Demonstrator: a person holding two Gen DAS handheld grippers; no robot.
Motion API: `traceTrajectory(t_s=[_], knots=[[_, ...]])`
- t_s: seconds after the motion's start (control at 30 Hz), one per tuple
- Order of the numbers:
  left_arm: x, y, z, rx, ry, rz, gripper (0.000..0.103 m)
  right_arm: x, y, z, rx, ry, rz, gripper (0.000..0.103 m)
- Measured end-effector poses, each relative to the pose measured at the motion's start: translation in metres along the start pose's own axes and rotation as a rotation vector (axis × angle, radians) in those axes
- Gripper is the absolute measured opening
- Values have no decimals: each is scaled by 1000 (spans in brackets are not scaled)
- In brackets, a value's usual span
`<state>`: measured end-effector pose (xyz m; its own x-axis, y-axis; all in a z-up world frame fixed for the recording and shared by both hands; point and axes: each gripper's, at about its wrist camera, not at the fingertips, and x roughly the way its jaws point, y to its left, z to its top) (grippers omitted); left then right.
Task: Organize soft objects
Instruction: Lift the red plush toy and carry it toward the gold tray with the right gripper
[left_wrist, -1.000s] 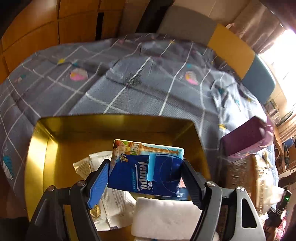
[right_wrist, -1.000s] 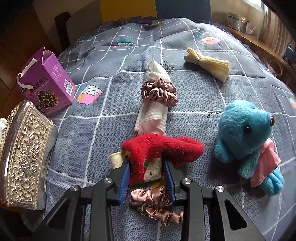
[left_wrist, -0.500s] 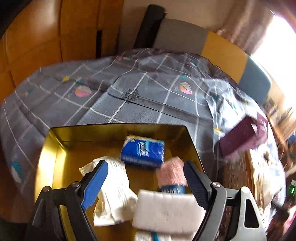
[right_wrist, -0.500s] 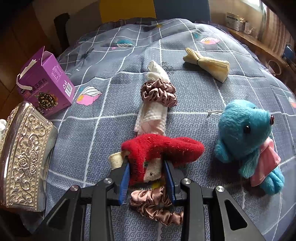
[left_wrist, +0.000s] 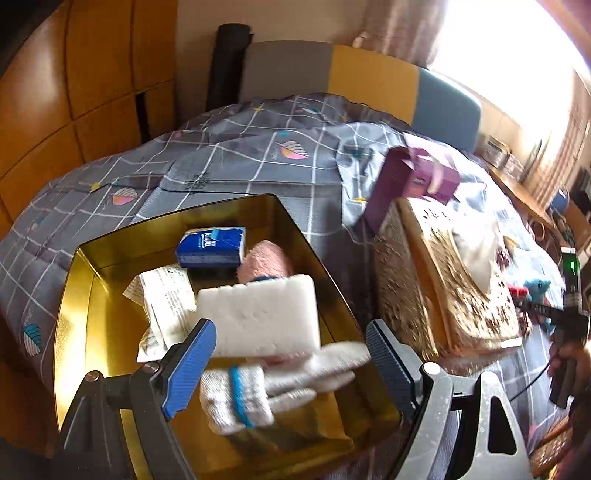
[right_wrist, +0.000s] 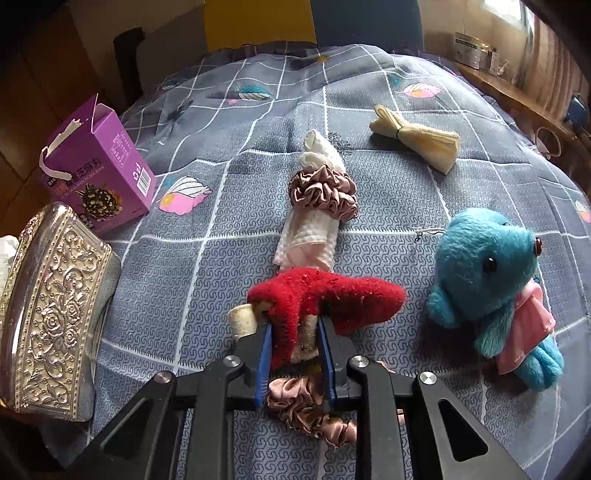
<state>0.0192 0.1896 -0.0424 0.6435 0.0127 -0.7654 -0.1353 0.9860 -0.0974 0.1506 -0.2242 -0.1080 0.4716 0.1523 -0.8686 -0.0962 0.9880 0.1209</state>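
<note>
- Left wrist view: my left gripper (left_wrist: 291, 363) hangs over the gold tin (left_wrist: 74, 295), jaws spread wide, nothing between them.
- Tin contents, back to front: tissue pack (left_wrist: 211, 246) by the far wall, pink towel roll (left_wrist: 264, 262) beside it, paper packet (left_wrist: 166, 306) to the left, white sponge (left_wrist: 260, 315) lying on top of the others, glove (left_wrist: 258, 391) nearest me. Soft things are gathered in the tin, so I judge it to be the collecting spot.
- Tin sits on the grey quilt (left_wrist: 240, 162); silver box (left_wrist: 443, 280) just beside its right wall, purple carton (left_wrist: 413, 181) beyond that. View is blurred on that side.
- Right wrist view: my right gripper (right_wrist: 295, 339) is clamped on the red plush (right_wrist: 325, 295), pinching its narrow lower part, so the wide red top sticks out above the pads.
- Plush appears to rest on the quilt; its top overlaps the end of the white cloth roll (right_wrist: 314, 236), which wears a scrunchie (right_wrist: 323, 192). A second scrunchie (right_wrist: 306, 410) lies under my fingers.
- Blue plush (right_wrist: 491, 284) just to the right, yellow cloth bundle (right_wrist: 417, 138) farther back, both loose.
- Judgement: red plush goes to the tin next; several items are left on the quilt, so the task is partway done.
</note>
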Motion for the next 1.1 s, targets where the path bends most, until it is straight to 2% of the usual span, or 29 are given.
traceTrajectory(t_s=[0.17, 0.27, 0.37, 0.6, 0.77, 0.9, 1.1], knots=[[-4, -11, -6, 27, 0, -16, 85, -12, 2, -3, -1, -9, 21, 14], [-7, -12, -8, 30, -7, -16, 85, -23, 3, -5, 19, -27, 86, 13], [-10, -13, -9, 30, -15, -17, 85, -33, 4, -4, 35, -52, 108, 13], [-13, -13, -10, 44, -20, -11, 85, -45, 13, 30, 88, -84, 105, 13], [-18, -11, -11, 52, -34, -9, 85, -56, 52, 75, 21, -118, 111, 13], [-23, -7, -13, 59, -43, -1, 85, -64, 98, 105, -41, -145, 154, 13], [-25, 5, -17, 50, -45, 11, 85, -79, 184, 117, -177, -173, 316, 13]])
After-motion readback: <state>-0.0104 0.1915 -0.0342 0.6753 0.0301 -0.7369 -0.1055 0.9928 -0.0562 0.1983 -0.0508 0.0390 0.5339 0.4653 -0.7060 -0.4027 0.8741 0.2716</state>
